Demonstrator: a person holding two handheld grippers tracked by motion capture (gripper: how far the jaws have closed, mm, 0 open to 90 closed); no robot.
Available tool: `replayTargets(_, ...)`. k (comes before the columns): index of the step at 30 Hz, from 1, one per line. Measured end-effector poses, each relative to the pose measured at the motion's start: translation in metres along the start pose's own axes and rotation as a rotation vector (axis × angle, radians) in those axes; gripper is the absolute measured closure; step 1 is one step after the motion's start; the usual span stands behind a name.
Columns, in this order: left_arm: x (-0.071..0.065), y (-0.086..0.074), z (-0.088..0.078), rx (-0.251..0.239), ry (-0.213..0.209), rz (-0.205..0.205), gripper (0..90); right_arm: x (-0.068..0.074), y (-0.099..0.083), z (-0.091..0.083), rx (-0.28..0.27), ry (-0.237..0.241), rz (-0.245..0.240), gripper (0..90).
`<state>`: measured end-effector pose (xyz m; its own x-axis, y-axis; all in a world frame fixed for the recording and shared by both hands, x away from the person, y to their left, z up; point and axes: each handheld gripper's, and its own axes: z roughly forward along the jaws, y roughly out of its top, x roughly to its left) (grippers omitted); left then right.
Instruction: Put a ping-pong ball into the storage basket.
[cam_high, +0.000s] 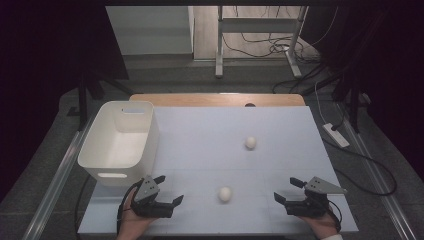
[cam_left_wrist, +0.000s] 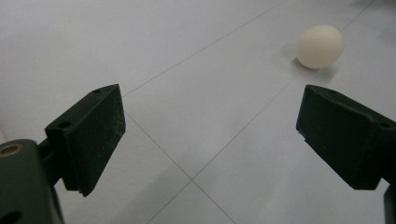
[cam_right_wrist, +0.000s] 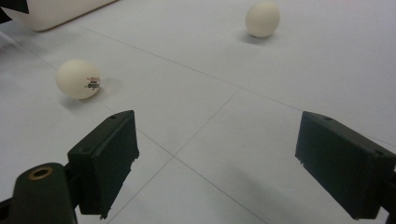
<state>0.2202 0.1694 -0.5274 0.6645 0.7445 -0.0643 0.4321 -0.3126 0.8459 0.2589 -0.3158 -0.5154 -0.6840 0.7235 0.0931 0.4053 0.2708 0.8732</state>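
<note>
Left hand-held gripper (cam_high: 169, 189): I see its jaws spread wide, empty, by the desk's front edge, left of the near ball.
Right hand-held gripper (cam_high: 288, 189): jaws likewise apart, empty, toward the front right corner.
Near ball (cam_high: 225, 194): on the desk between my grippers, untouched.
Far ball (cam_high: 251, 142): mid-desk, well apart.
White bin (cam_high: 150, 131): left edge, looks empty.
Progress: I judge nothing binned; both balls remain.

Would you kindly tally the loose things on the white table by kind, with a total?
White balls: 2, the near ball and the far ball
White bins: 1, the bin, left of both
Total: 3
</note>
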Motion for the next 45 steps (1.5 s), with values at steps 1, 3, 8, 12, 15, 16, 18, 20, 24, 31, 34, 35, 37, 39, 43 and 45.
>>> replayTargets(1,0.0,0.0,0.0,0.001,-0.006,-0.002,9.0,0.0,0.0,0.0,0.001,0.0,0.001,12.9)
replayTargets(3,0.0,0.001,0.001,0.007,-0.01,0.008,8.9,0.001,0.0,0.001,0.004,-0.002,-0.001,13.0)
replayTargets(8,-0.002,0.003,0.002,0.002,-0.028,0.027,8.9,0.003,0.001,0.002,0.007,-0.004,-0.007,13.0)
replayTargets(12,-0.002,0.005,0.0,-0.008,-0.027,0.022,8.8,0.004,0.002,0.003,0.011,-0.005,-0.014,13.0)
replayTargets(15,0.0,0.007,-0.002,-0.02,-0.037,0.015,9.2,0.005,0.002,0.003,0.01,0.0,-0.019,13.0)
replayTargets(16,-0.001,0.008,-0.002,-0.023,-0.039,0.015,9.4,0.005,0.002,0.004,0.01,0.0,-0.019,13.0)
replayTargets(18,-0.002,0.011,-0.001,-0.028,-0.043,0.019,9.6,0.005,0.002,0.004,0.012,0.001,-0.02,13.0)
replayTargets(20,-0.004,0.013,0.0,-0.025,-0.039,0.036,9.6,0.005,0.002,0.003,0.011,0.001,-0.022,13.0)
replayTargets(24,-0.004,0.017,0.003,-0.02,-0.047,0.043,10.7,0.004,0.002,0.003,0.008,0.0,-0.016,13.0)
replayTargets(31,-0.006,0.021,0.008,-0.008,-0.056,0.045,10.8,0.004,0.001,0.003,0.008,0.002,-0.018,13.2)
replayTargets(34,-0.007,0.023,0.01,-0.001,-0.059,0.045,10.9,0.006,0.002,0.003,0.008,0.003,-0.022,13.2)
replayTargets(35,-0.007,0.024,0.01,-0.001,-0.061,0.044,10.9,0.006,0.002,0.004,0.005,0.004,-0.023,13.2)
replayTargets(37,-0.007,0.025,0.01,0.0,-0.062,0.043,11.0,0.006,0.003,0.004,0.005,0.006,-0.023,13.2)
replayTargets(39,-0.007,0.025,0.011,0.001,-0.062,0.041,11.0,0.006,0.003,0.005,0.007,0.006,-0.023,13.2)
replayTargets(43,-0.008,0.026,0.012,0.004,-0.067,0.037,11.0,0.007,0.004,0.007,0.008,0.008,-0.023,13.2)
replayTargets(45,-0.009,0.027,0.013,0.007,-0.068,0.038,11.0,0.007,0.004,0.007,0.007,0.007,-0.028,13.2)
